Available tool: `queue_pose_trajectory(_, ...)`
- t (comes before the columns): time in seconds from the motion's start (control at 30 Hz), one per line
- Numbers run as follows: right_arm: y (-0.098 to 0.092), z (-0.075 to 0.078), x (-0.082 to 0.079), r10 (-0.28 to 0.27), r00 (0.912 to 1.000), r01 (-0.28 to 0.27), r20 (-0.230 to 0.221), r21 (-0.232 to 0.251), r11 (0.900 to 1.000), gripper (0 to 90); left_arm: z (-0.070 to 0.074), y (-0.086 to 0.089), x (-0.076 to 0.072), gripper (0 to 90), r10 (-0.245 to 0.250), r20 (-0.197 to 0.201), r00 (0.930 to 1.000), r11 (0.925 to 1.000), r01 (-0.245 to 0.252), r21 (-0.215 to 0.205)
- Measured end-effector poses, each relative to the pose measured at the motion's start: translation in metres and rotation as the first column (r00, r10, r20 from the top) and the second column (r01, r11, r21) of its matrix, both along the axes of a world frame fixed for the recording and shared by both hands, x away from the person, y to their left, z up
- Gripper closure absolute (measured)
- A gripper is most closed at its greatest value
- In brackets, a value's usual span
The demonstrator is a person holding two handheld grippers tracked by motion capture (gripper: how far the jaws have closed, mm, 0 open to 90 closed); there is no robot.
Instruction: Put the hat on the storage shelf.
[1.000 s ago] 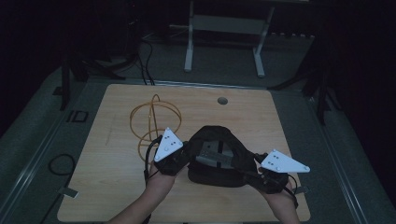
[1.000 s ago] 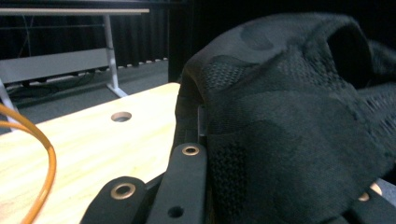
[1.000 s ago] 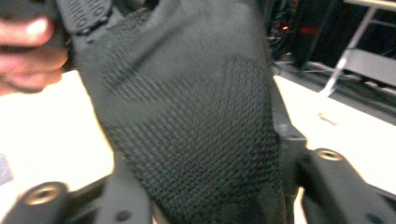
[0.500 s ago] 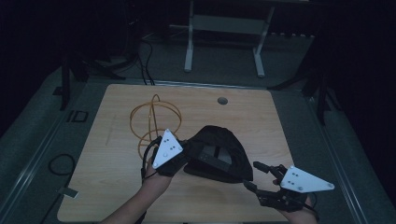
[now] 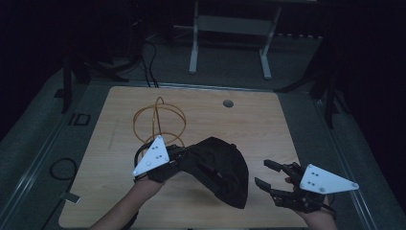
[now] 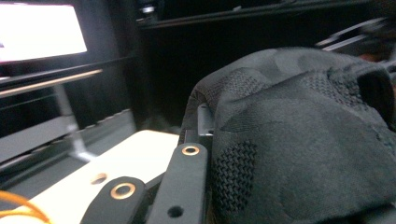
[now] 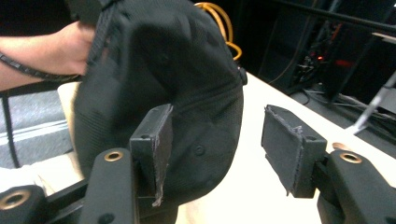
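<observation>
The left claw (image 5: 179, 158) is clamped on one side of a black cap (image 5: 220, 167) and holds it up over the front middle part of the wooden tabletop (image 5: 268, 124). In the high view the cap hangs tilted, its lower end close to the front edge. In the left gripper view the dark woven fabric (image 6: 299, 140) lies right against the black jaws. The right claw (image 5: 268, 175) is near the front right corner, beside the cap and apart from it; its jaws stand apart and have just been closing a little, with nothing pressed between them. In the right gripper view the cap (image 7: 177, 93) is behind the two pads (image 7: 289, 140), not touched by them. An orange cable coil (image 5: 158, 120) lies on the tabletop behind the left claw, toward the far left side.
</observation>
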State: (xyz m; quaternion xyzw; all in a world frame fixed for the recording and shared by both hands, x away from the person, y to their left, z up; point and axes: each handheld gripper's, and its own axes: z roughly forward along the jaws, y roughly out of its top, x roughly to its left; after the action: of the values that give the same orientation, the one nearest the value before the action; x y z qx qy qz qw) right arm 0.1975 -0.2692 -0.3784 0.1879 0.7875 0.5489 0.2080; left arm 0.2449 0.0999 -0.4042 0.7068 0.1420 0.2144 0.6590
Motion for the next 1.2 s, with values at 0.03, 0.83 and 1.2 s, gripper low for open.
queue_pose_trajectory(0.03,0.000,0.000,0.000,0.000,1.0000,0.000,0.000,0.000,1.000,43.0,0.000,0.000,0.000,88.7,0.000,0.000,1.0000,1.0000,0.000,0.000)
queue_pose_trajectory(0.83,0.062,0.005,0.005,0.191,0.9757,-0.178,0.107,-0.121,0.977,61.0,0.008,-0.001,0.004,88.7,-0.209,0.018,0.9777,0.9779,0.209,0.012)
queue_pose_trajectory(1.2,0.067,0.000,0.004,0.249,0.9672,-0.243,0.047,-0.113,0.963,88.2,0.001,0.000,0.013,88.4,-0.184,-0.025,0.9826,0.9822,0.185,0.034)
